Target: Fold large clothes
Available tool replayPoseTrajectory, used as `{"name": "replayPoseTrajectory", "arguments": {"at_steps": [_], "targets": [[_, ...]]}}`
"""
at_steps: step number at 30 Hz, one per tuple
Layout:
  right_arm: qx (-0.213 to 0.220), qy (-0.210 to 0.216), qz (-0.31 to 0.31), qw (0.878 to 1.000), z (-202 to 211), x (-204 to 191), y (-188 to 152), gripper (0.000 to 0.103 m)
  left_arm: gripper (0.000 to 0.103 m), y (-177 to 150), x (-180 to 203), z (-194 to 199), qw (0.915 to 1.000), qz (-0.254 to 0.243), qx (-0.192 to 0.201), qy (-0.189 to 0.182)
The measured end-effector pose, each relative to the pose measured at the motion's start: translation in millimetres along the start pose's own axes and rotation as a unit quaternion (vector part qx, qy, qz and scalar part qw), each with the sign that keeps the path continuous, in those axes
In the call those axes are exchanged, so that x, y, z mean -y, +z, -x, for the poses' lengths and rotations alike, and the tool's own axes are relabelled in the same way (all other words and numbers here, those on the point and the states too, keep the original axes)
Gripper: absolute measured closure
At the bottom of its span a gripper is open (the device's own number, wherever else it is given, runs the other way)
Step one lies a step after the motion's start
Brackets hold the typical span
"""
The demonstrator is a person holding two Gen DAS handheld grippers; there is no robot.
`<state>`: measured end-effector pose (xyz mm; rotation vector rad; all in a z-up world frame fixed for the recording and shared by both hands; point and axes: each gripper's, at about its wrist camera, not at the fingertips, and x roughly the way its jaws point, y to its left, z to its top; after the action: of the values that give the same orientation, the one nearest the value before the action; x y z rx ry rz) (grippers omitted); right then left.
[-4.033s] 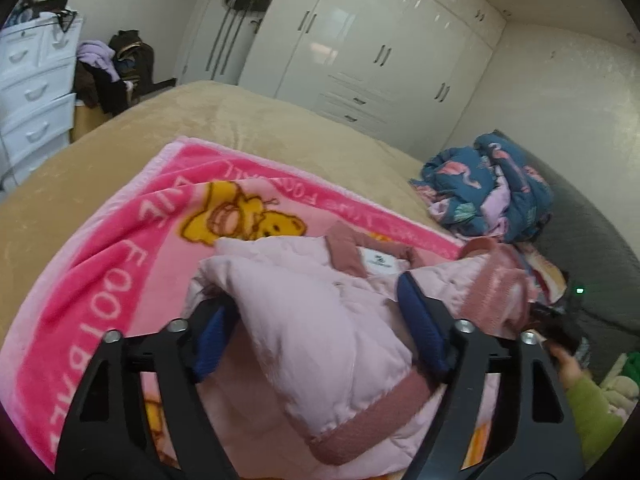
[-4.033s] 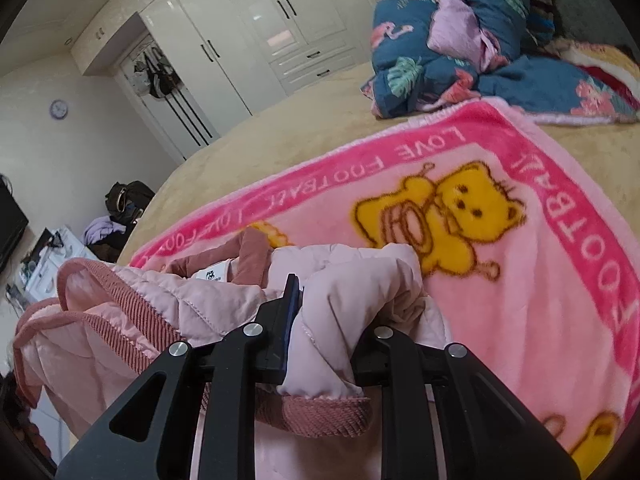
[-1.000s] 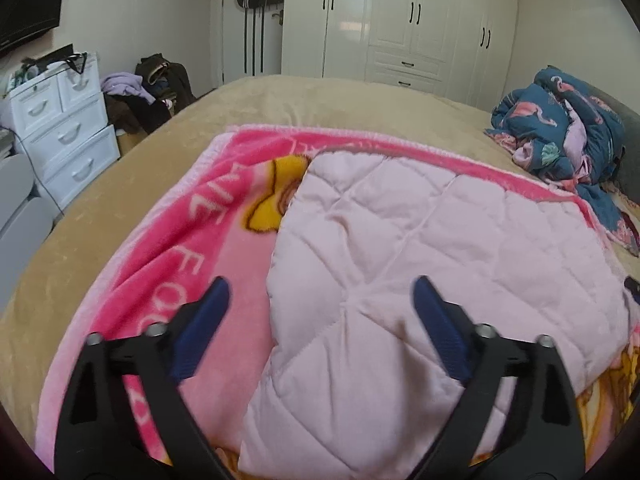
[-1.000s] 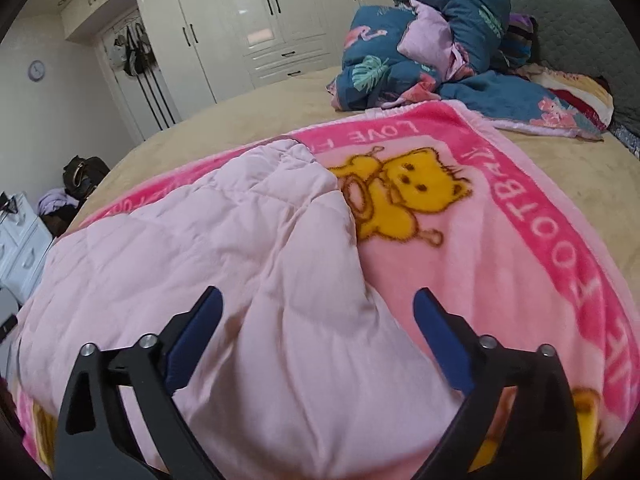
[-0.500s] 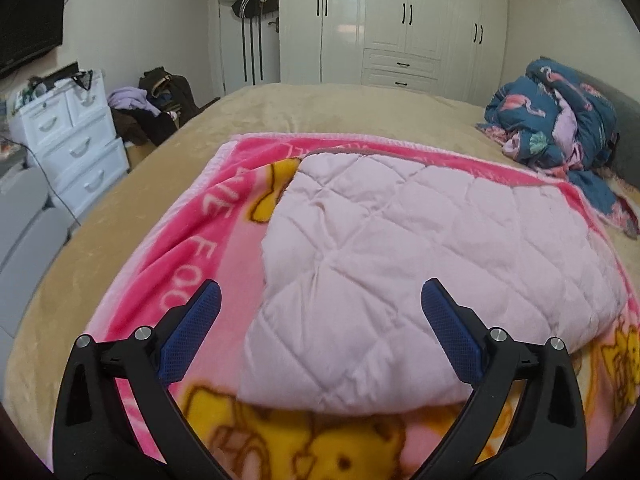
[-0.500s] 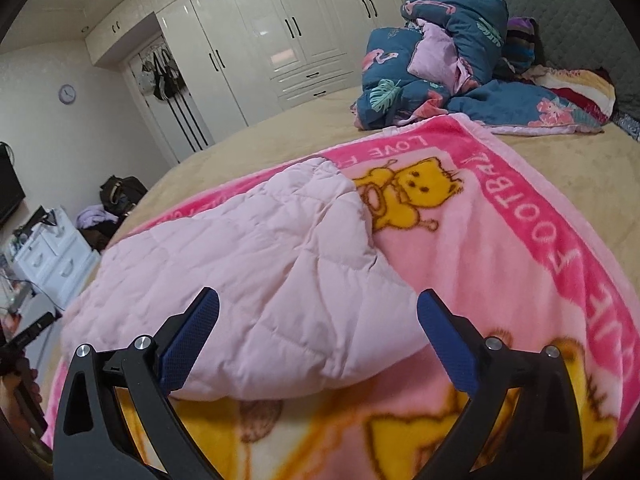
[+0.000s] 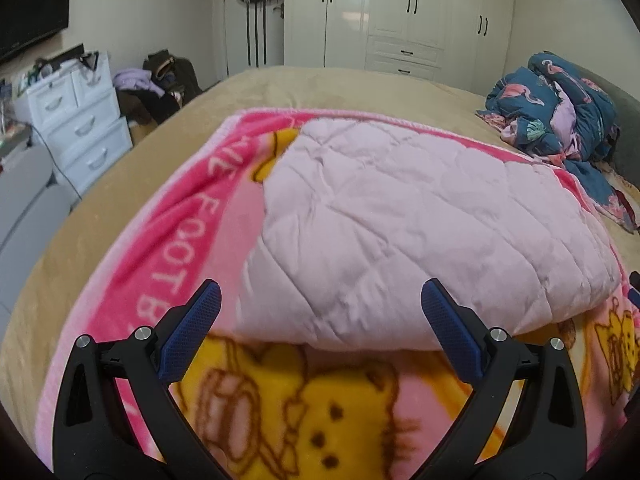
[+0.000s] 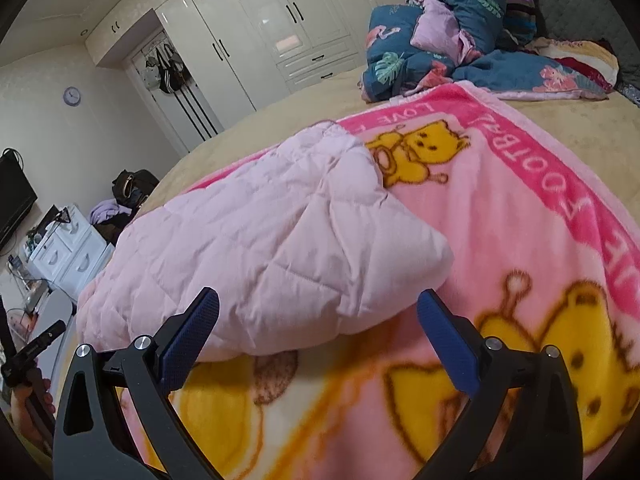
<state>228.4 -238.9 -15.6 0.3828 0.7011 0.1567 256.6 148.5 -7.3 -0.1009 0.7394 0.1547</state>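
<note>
Two grippers, both spread wide and holding nothing: left gripper (image 7: 320,312) hangs at frame bottom just short of the near folded edge of the pink quilted jacket (image 7: 400,232), right gripper (image 8: 318,314) likewise in its view, by the jacket's (image 8: 256,256) near right corner. Largest first: tan bed (image 7: 280,88) fills most of both frames; on it a pink bear-print blanket (image 7: 160,272) spread flat; jacket lies on the blanket's middle as a compact rectangular bundle, smooth quilted side up, no sleeve or collar showing. Judgement: the fold looks done or nearly so, hands in the release/inspect step. Next move, if any: either one more half-fold, which needs both tongs pinching the two near corners together, or a tidy press on the puffy edge; padding will spring back, so a loose grip risks the fold opening. Room: white wardrobes (image 7: 400,16) at top centre, crumpled blue flamingo-print bedding (image 7: 560,112) at right, white drawer unit (image 7: 76,116) at left with clothes heaped beside it. Person's hand (image 8: 28,404) at lower left of the right view holds the other tool's handle.
</note>
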Motion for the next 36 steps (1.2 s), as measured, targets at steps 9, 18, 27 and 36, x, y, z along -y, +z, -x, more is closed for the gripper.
{"name": "replayPoseTrajectory", "arguments": {"at_steps": [9, 18, 27, 36], "targets": [[-0.026, -0.003, -0.017, 1.000, -9, 6, -13, 0.004, 0.009, -23, -2, -12, 0.9973, 0.054, -0.040, -0.032], [-0.047, 0.006, -0.079, 0.996, -27, 23, -16, 0.004, 0.009, -37, -14, -41, 0.9764, 0.166, -0.085, -0.110], [-0.064, 0.041, -0.173, 0.982, -65, 40, -8, 0.004, 0.009, -37, -35, -60, 0.9511, 0.255, -0.084, -0.153], [-0.063, 0.059, -0.204, 0.975, -100, 43, 7, 0.004, 0.009, -38, -48, -82, 0.9262, 0.320, -0.083, -0.181]]}}
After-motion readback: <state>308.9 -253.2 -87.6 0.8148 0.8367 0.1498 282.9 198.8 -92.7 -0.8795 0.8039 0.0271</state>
